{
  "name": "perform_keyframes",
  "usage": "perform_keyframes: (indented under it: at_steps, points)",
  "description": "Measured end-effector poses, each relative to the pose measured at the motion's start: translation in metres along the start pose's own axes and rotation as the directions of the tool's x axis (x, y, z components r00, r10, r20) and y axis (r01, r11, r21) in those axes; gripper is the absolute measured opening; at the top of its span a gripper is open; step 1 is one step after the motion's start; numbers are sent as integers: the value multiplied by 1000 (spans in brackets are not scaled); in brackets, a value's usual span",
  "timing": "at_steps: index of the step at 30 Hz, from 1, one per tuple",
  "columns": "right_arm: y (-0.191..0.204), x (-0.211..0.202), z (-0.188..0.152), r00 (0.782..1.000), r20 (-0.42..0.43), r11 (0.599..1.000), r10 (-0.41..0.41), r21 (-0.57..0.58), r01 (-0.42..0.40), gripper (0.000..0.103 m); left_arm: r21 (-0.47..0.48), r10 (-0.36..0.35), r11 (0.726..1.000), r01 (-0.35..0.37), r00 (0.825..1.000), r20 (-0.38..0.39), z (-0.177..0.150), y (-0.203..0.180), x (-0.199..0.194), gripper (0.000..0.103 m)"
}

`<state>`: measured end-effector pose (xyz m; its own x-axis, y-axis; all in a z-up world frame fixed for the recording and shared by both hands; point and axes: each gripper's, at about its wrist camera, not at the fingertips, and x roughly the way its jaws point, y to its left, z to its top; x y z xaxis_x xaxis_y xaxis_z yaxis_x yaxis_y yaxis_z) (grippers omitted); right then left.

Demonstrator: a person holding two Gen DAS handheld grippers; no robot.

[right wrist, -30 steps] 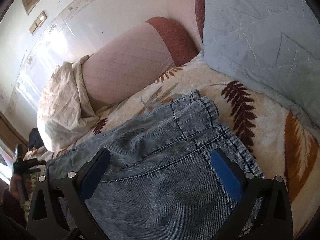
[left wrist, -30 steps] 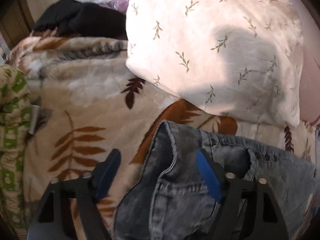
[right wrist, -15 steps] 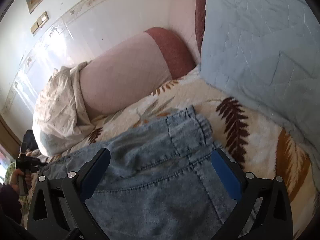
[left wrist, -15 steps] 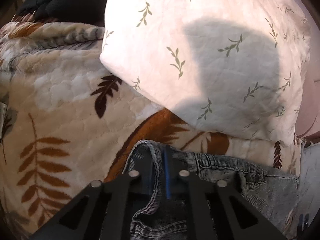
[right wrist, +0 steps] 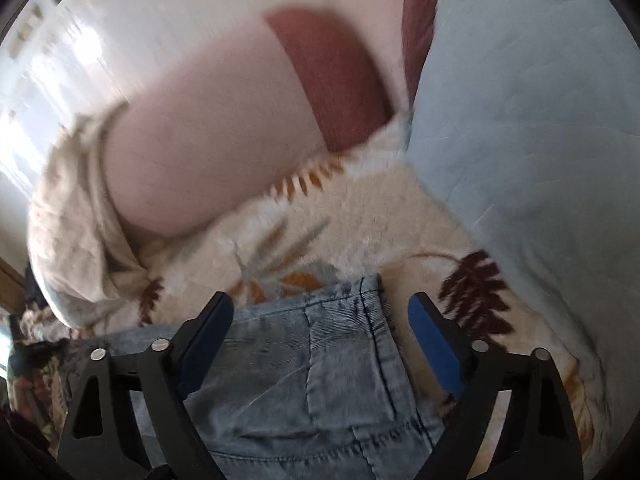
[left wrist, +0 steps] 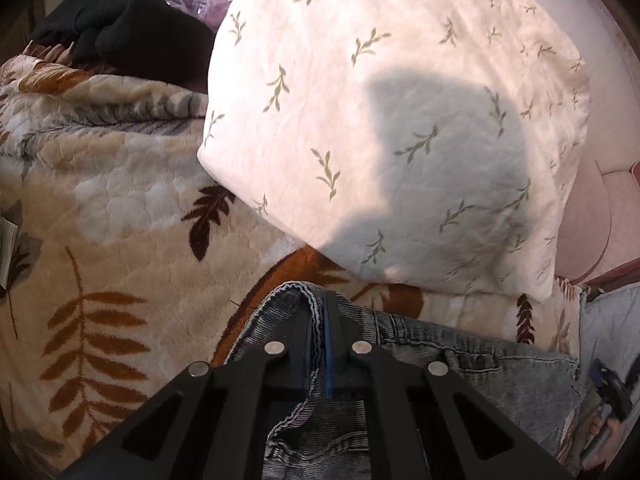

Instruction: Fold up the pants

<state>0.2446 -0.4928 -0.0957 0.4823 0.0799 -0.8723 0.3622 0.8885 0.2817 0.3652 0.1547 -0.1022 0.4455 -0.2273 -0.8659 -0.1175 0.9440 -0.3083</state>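
Washed-blue denim pants point(left wrist: 460, 364) lie on a cream blanket with brown leaf prints point(left wrist: 120, 240). My left gripper point(left wrist: 319, 320) is shut on the pants' hem edge, a fold of denim pinched between the blue pads. In the right wrist view the pants point(right wrist: 320, 380) fill the lower middle; the frame is blurred. My right gripper point(right wrist: 320, 328) is open, its fingers straddling the denim's far corner, not closed on it. The right gripper also shows at the far right edge of the left wrist view point(left wrist: 612, 388).
A white pillow with green sprigs point(left wrist: 400, 120) lies just beyond the left gripper. A black garment point(left wrist: 120, 28) sits at the back left. A pink and red bolster point(right wrist: 240, 128) and a light blue quilt point(right wrist: 540, 120) border the blanket on the right side.
My left gripper closed on the pants' edge and stays shut. My right gripper moved forward to the denim's far corner, and its jaws narrowed while staying open.
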Motion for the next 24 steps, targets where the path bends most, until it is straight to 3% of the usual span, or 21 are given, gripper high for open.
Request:
perform_keyframes:
  at_steps: [3, 6, 8, 9, 10, 11, 19, 22, 24]
  points:
    - [-4, 32, 4, 993, -78, 997, -83, 0, 84, 67, 4, 9, 1000, -9, 1000, -2, 6, -2, 0, 6]
    - [-10, 52, 5, 990, -125, 997, -67, 22, 70, 59, 1, 12, 1000, -12, 1000, 0, 5, -5, 1, 6]
    - [-8, 63, 2, 981, -160, 994, -108, -6, 108, 45, -15, 6, 1000, -6, 1000, 1, 4, 0, 1, 6]
    - [-5, 64, 0, 980, -150, 991, -133, -34, 129, 43, -22, 4, 1000, -4, 1000, 0, 4, 1, 0, 6]
    - [-2, 63, -1, 980, -140, 989, -144, -47, 139, 34, -27, 4, 1000, -4, 1000, 1, 3, 3, -1, 6]
    - [-1, 60, 0, 979, -127, 986, -162, -50, 157, 15, -33, 1, 999, -1, 1000, 4, 3, 5, -4, 6]
    - [11, -14, 11, 995, 80, 998, -58, -17, 60, 13, -77, -76, 994, 81, 995, 68, 6, 27, -64, 6]
    - [20, -54, 13, 982, 191, 1000, -4, -8, 6, 13, -78, -108, 990, 117, 988, 111, 1, 29, -99, 6]
    - [21, -83, 12, 959, 279, 999, 49, 2, -52, 13, -76, -133, 987, 144, 981, 140, -8, 29, -123, 6]
